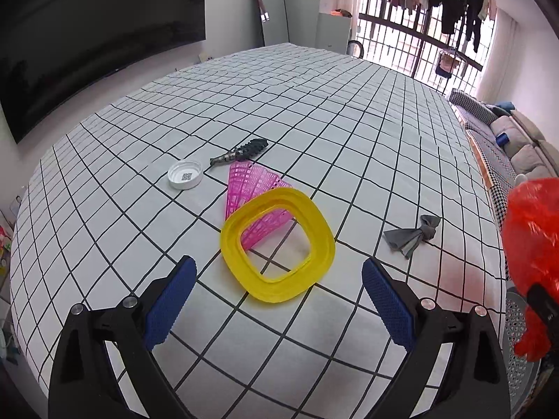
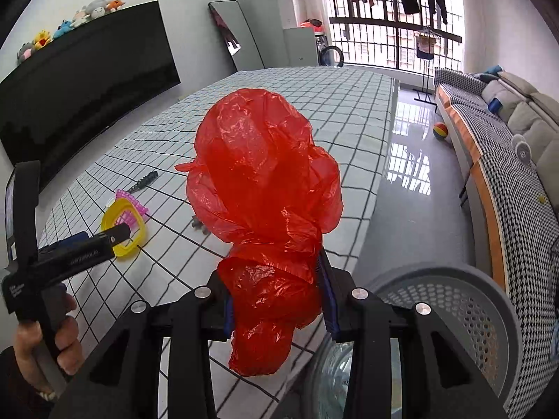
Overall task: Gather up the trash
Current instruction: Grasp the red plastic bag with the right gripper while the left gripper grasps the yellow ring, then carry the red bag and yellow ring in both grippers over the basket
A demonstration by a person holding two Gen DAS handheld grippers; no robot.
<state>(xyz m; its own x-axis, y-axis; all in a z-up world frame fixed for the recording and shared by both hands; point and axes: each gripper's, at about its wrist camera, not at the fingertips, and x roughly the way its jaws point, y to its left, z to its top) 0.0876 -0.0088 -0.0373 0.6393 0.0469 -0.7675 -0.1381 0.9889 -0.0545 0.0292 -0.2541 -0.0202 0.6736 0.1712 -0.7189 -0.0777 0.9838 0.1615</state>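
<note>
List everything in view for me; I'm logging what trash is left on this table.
plastic bag: 1, red, clamped in right tongs
ring: 1, yellow, table centre, leaning on pink mesh
mesh piece: 1, pink, under ring
cap: 1, white, left of mesh
comb-like piece: 1, dark, behind cap
cloth scrap: 1, grey, right of ring
basket: 1, grey, beside table
left tongs: open, before the ring
right tongs: shut on bag
hand: 1, holding left tongs
</note>
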